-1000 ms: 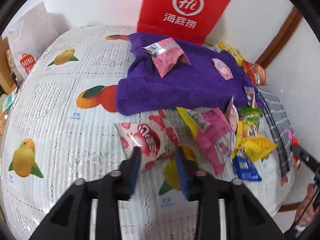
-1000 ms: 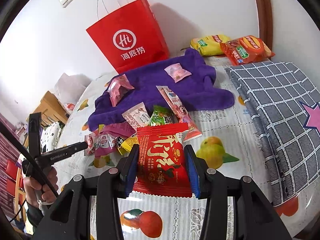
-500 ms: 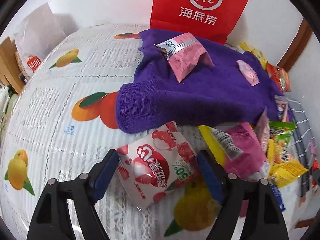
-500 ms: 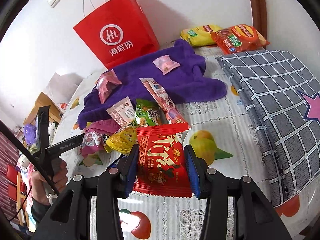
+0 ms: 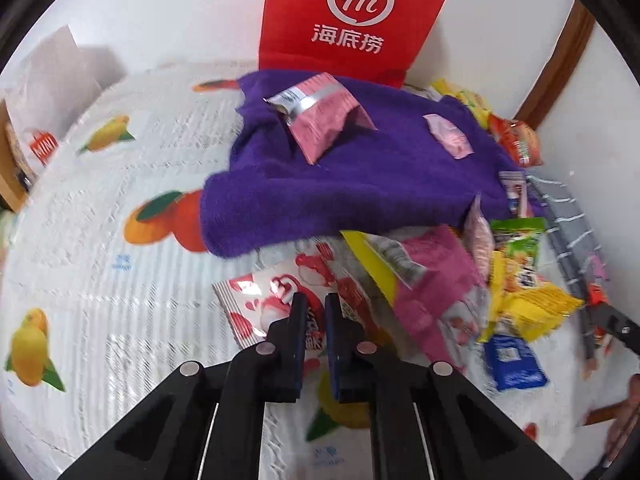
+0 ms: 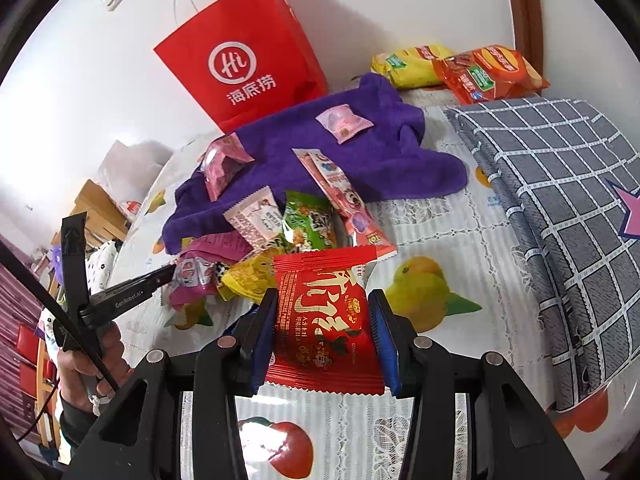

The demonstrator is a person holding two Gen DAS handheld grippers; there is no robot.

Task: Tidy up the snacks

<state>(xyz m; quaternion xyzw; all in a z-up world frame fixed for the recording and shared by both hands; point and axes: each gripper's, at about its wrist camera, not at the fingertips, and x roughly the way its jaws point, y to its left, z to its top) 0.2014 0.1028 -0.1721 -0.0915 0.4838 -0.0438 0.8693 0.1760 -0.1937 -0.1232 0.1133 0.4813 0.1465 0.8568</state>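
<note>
Pinching the white-and-red lychee packet between nearly closed fingers, left gripper, hemmed in by a purple towel behind and a snack heap alongside. Clamping a red packet above the fruit-print tablecloth, right gripper, facing a red paper bag and grey checked cloth.

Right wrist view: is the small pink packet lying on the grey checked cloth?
No. The small pink packet lies on the purple towel, while the grey checked cloth to its right carries no packet.

Snack pile and purple towel crowd the middle; tablecloth beside them lies bare.
</note>
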